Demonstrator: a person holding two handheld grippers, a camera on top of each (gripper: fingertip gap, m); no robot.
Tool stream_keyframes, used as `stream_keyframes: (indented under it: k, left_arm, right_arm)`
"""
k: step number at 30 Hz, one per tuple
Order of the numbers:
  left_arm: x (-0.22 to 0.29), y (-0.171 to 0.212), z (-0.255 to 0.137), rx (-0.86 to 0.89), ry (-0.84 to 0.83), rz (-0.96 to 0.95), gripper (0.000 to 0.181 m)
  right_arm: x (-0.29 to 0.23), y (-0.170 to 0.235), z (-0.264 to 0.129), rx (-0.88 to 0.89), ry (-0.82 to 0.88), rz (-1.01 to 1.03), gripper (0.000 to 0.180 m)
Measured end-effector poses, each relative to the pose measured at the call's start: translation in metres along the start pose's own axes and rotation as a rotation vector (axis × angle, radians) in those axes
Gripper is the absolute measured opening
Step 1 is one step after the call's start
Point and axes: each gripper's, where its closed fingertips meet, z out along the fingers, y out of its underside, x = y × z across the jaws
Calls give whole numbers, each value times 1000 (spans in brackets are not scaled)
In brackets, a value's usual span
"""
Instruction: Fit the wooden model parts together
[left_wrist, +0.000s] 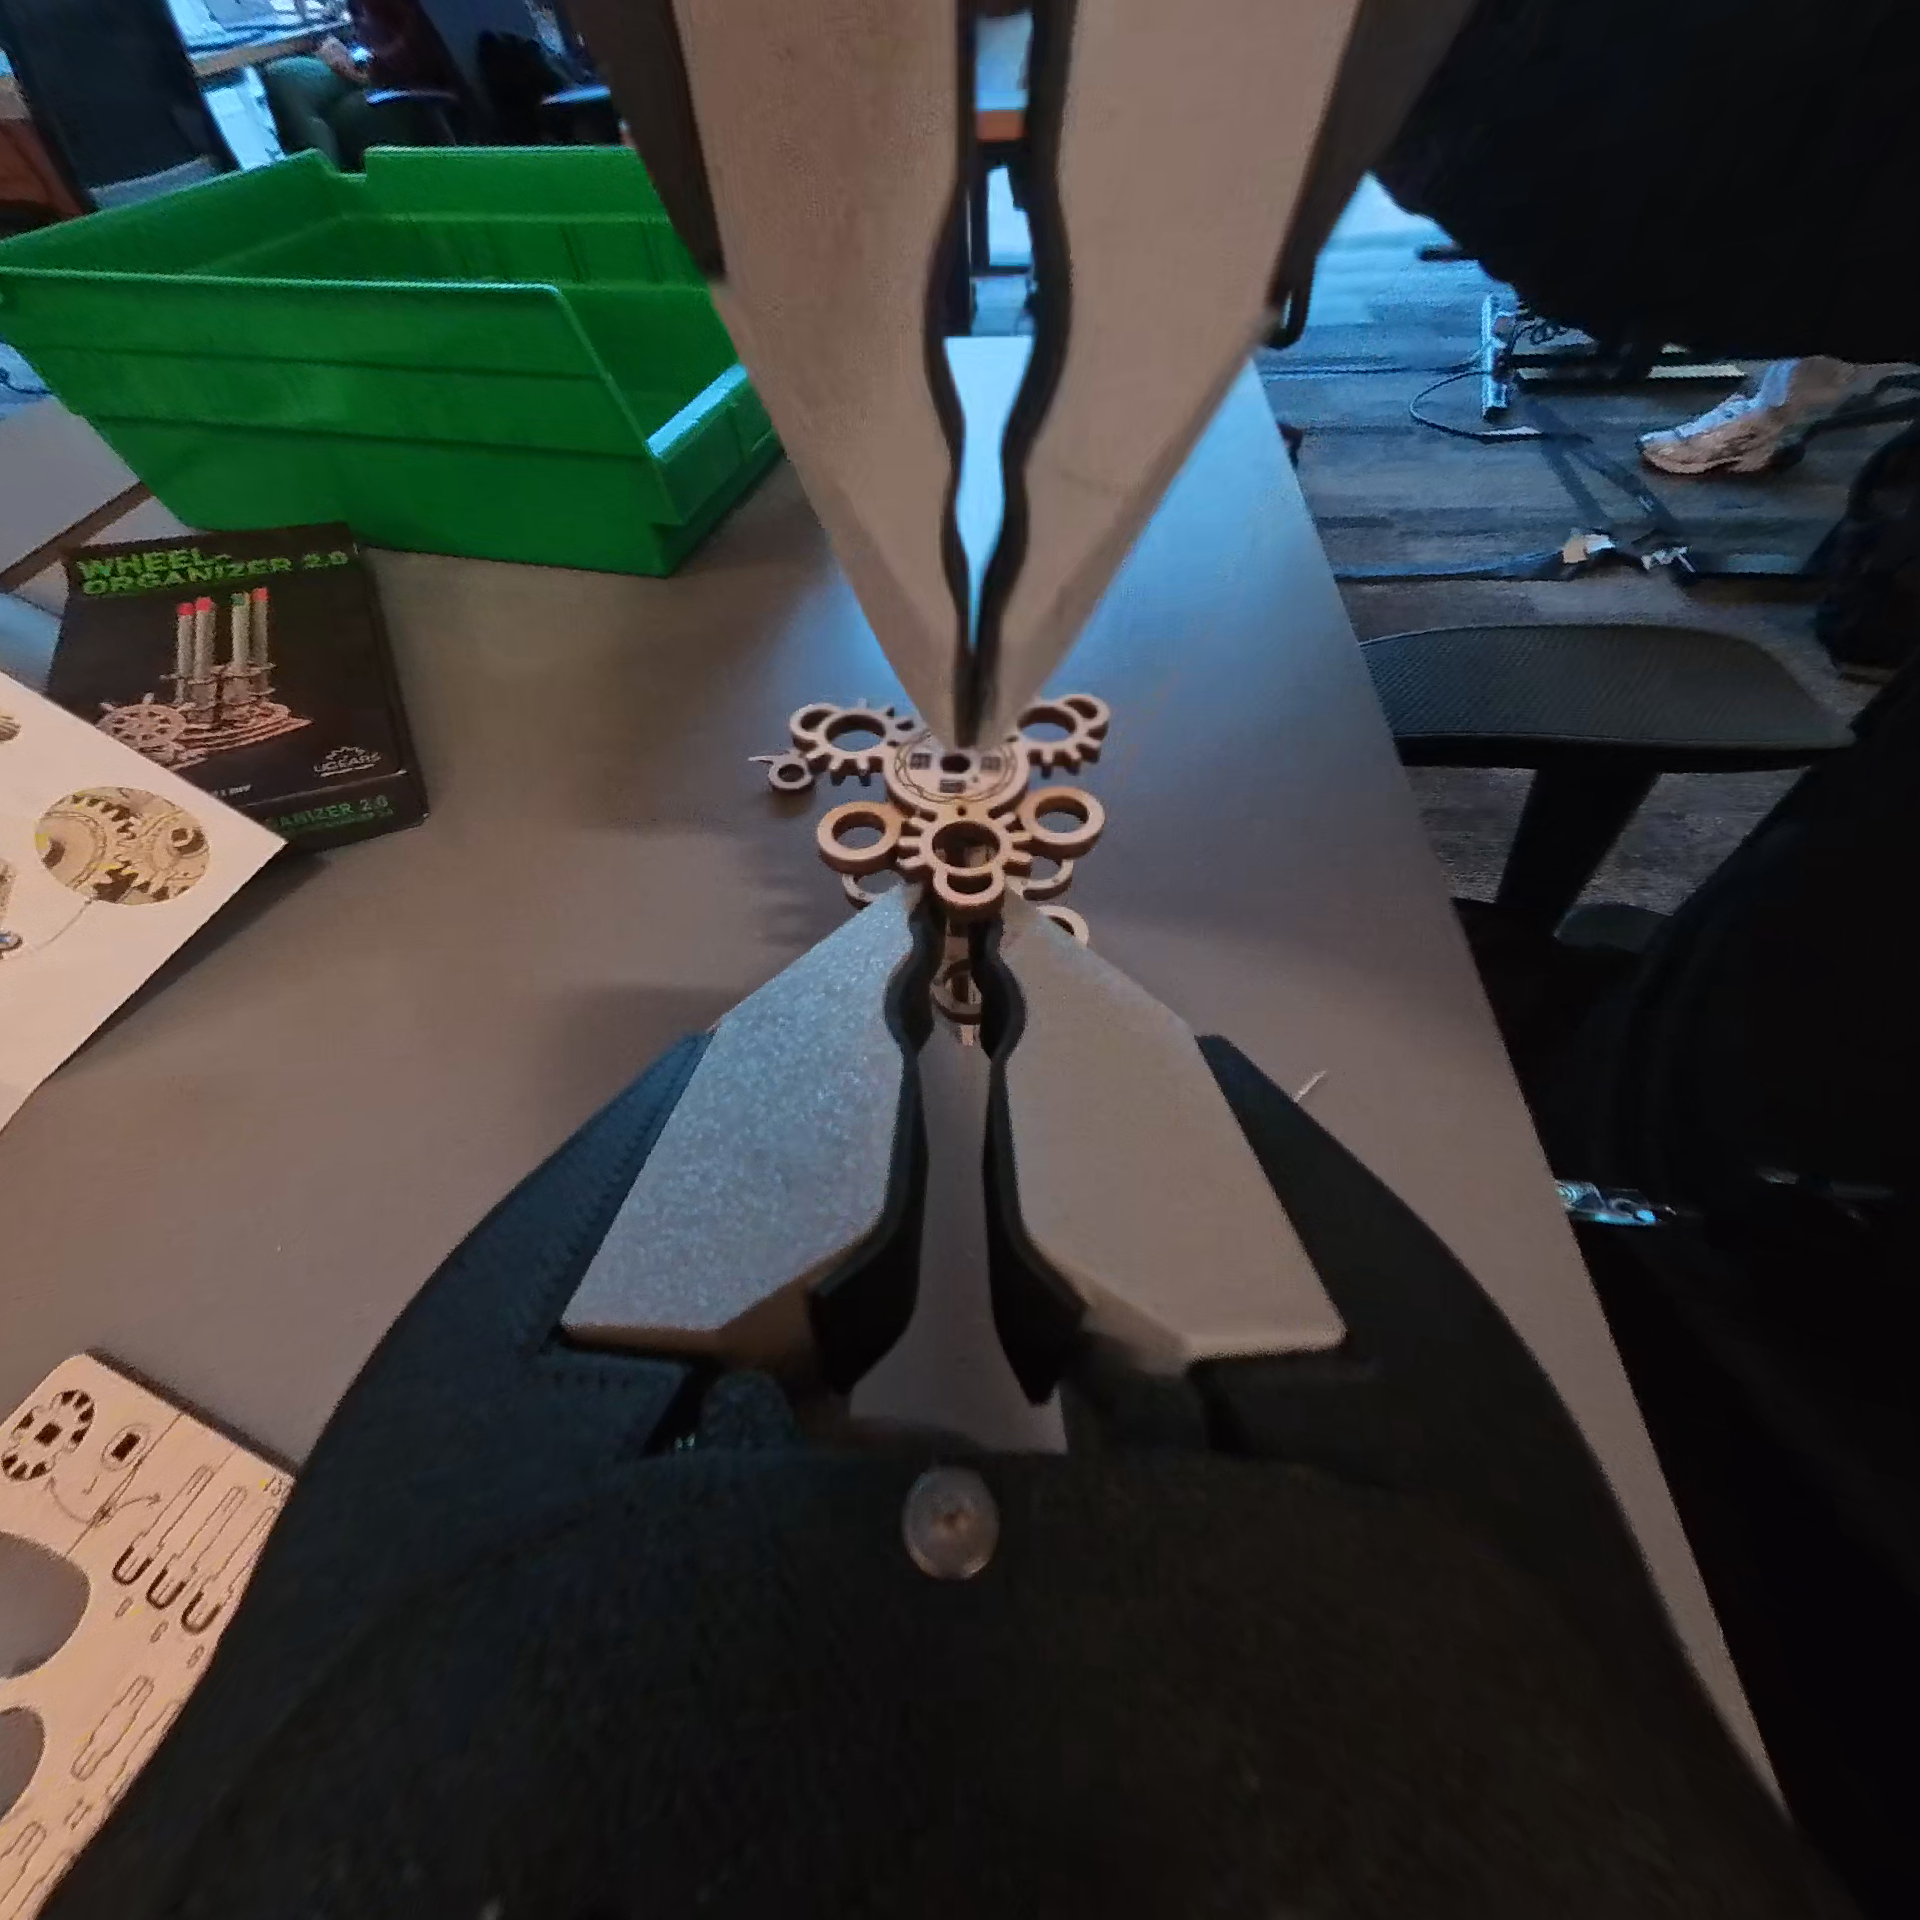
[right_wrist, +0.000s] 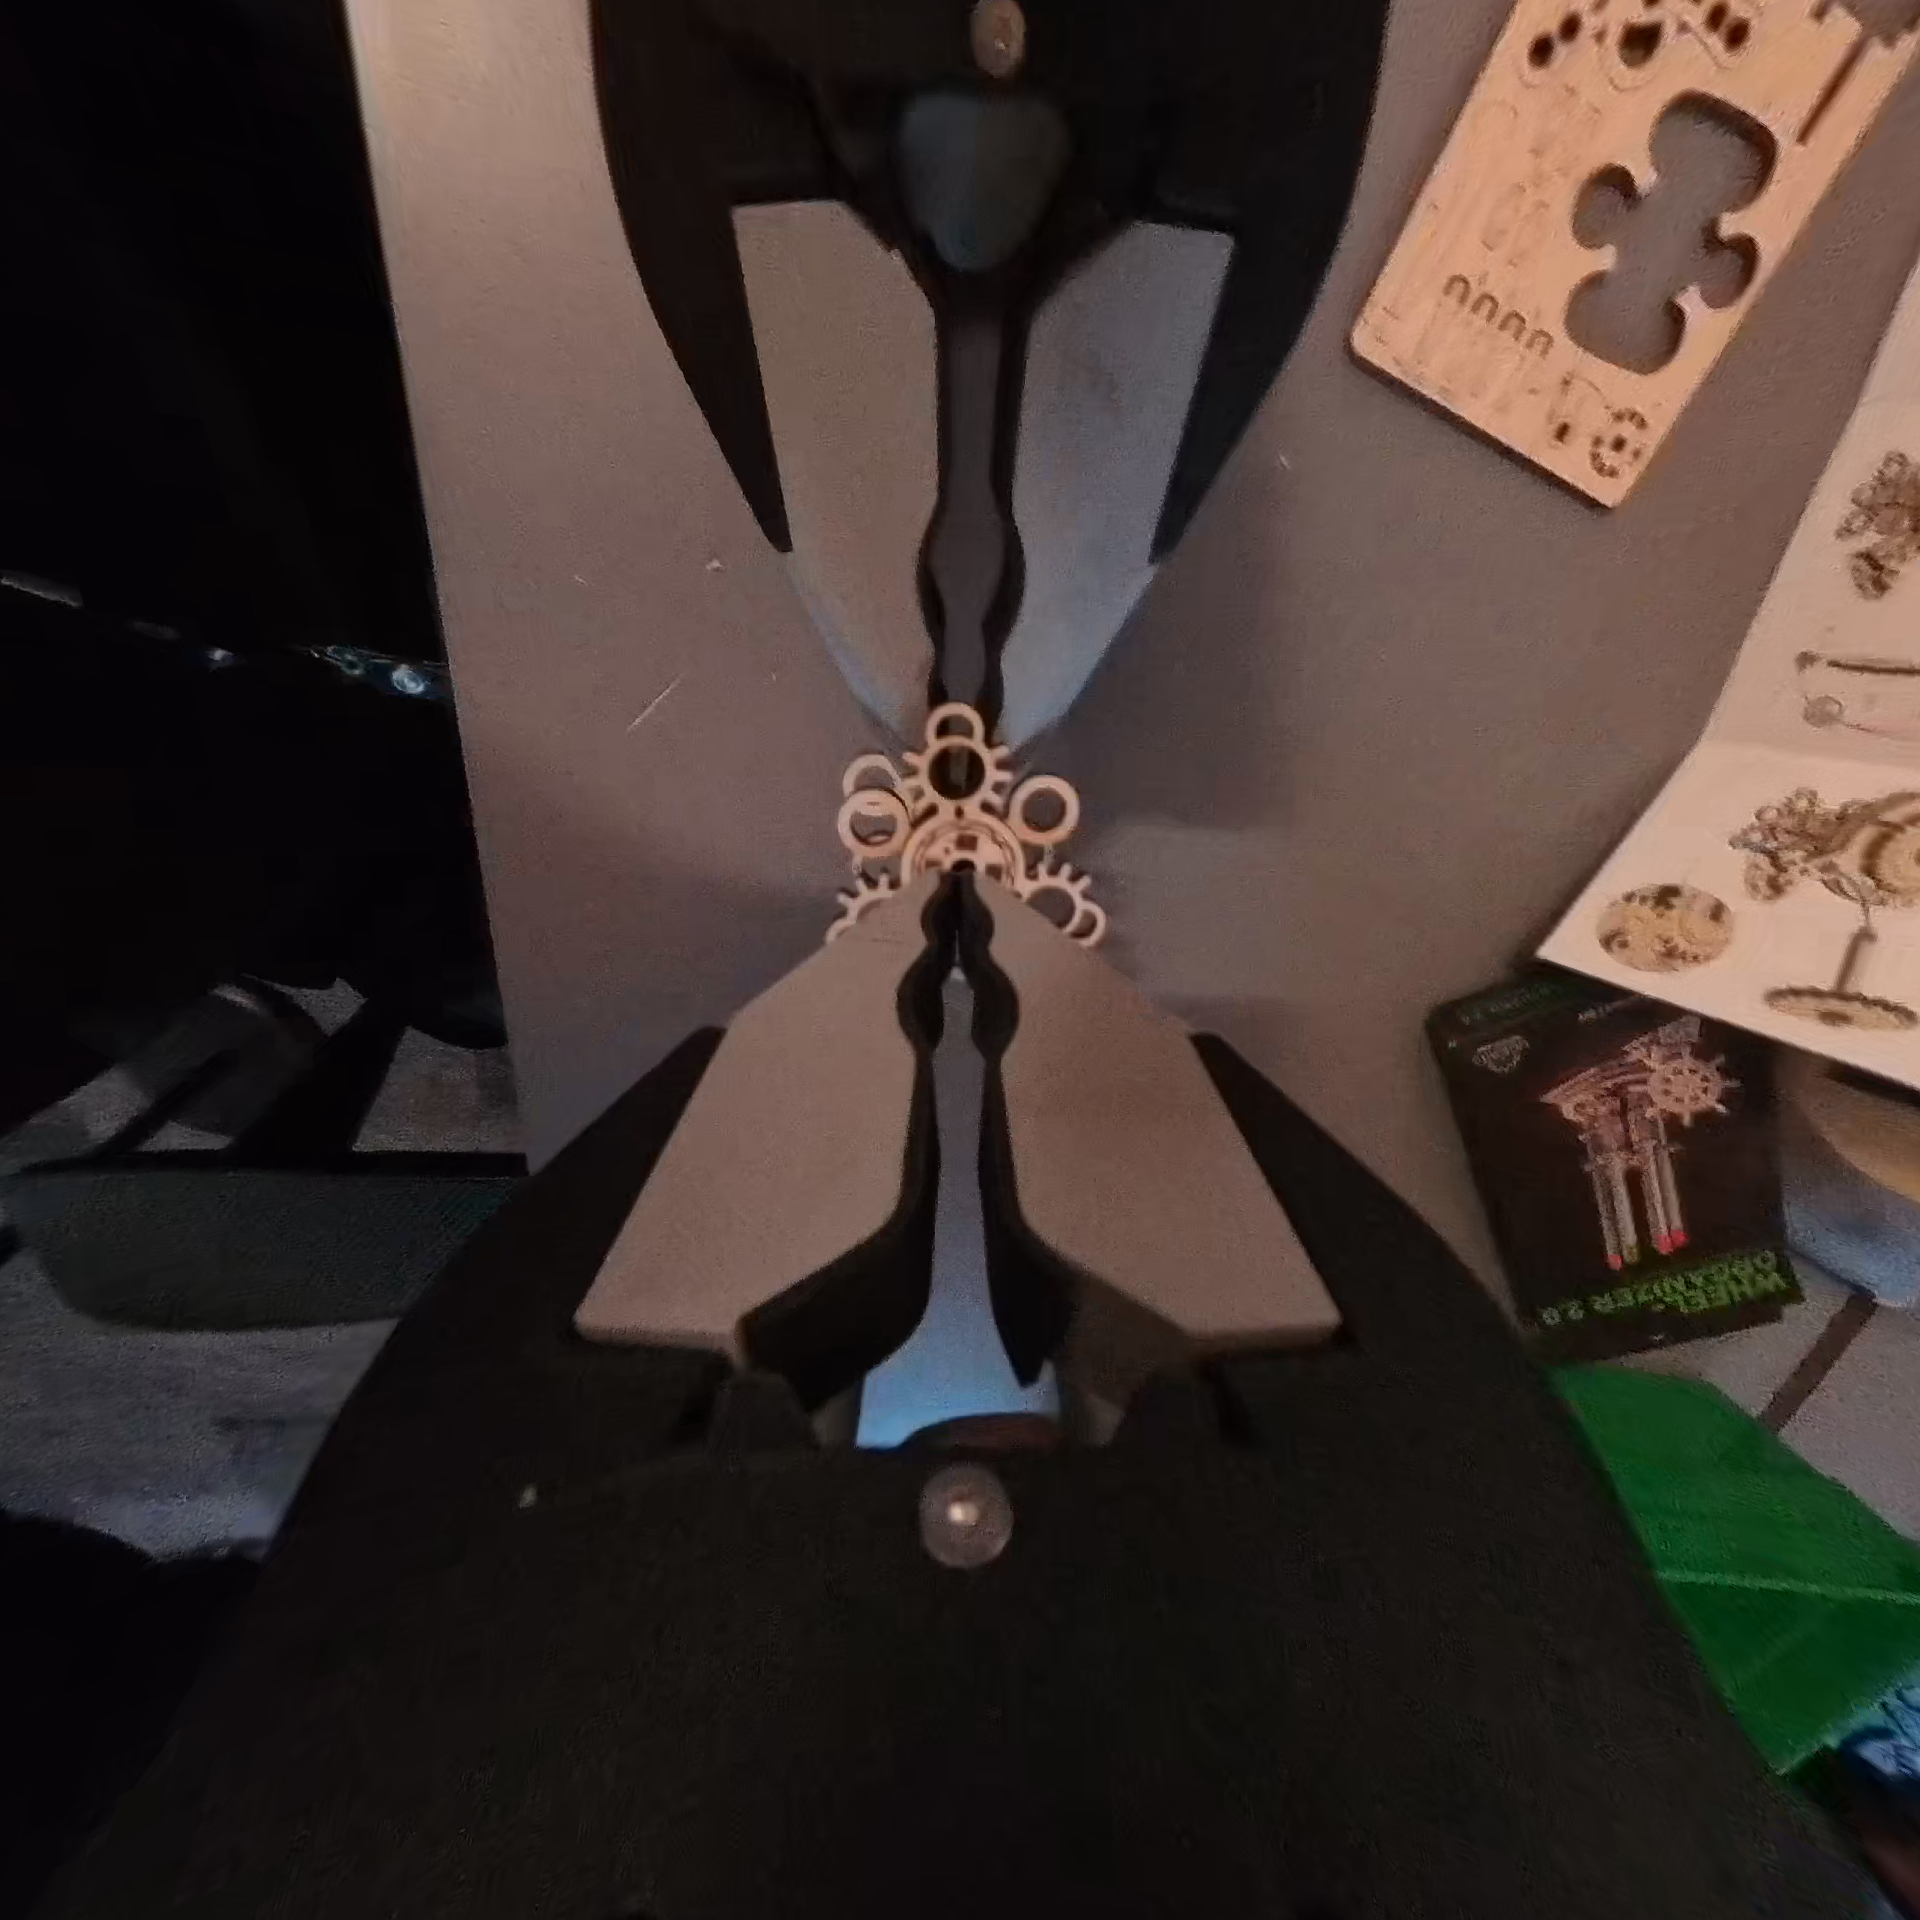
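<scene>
**Both grippers pinching the wooden model over the bench**

Left wrist view, left to right: punched plywood sheet (left_wrist: 104, 1538) near left, instruction sheet (left_wrist: 94, 831) beyond it, black kit box (left_wrist: 234, 686), green bin (left_wrist: 395, 384) far left. Grey matte bench (left_wrist: 520, 1039), edge running diagonally on the right. Centre: wooden model (left_wrist: 956, 821), flat cluster of gears and rings, held just above the bench. Left gripper (left_wrist: 958, 935) fingers clenched on its near edge; right gripper (left_wrist: 966, 727) comes in from the far side, fingers clamped on the far edge. Right of the bench: black mesh chair (left_wrist: 1600, 696), carpet, floor cables, a person's sneaker (left_wrist: 1714, 431).
</scene>
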Motion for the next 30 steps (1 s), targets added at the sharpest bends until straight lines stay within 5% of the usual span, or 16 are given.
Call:
stream_keyframes:
  k: [4,9,15,20,30]
  left_arm:
    - [0,0,0,1,3,-3,1]
    - [0,0,0,0,5,-2,1]
    - [-1,0,0,1,0,-6,1]
    - [0,0,0,1,2,-5,1]
    - [0,0,0,1,3,-3,1]
  right_arm:
    - [7,-6,-32,94,31,30,0]
    - [-6,3,5,37,-38,39,0]
    - [6,2,-27,77,37,44,0]
    - [-5,3,5,55,-38,48,0]
    - [-3,5,0,37,-20,43,0]
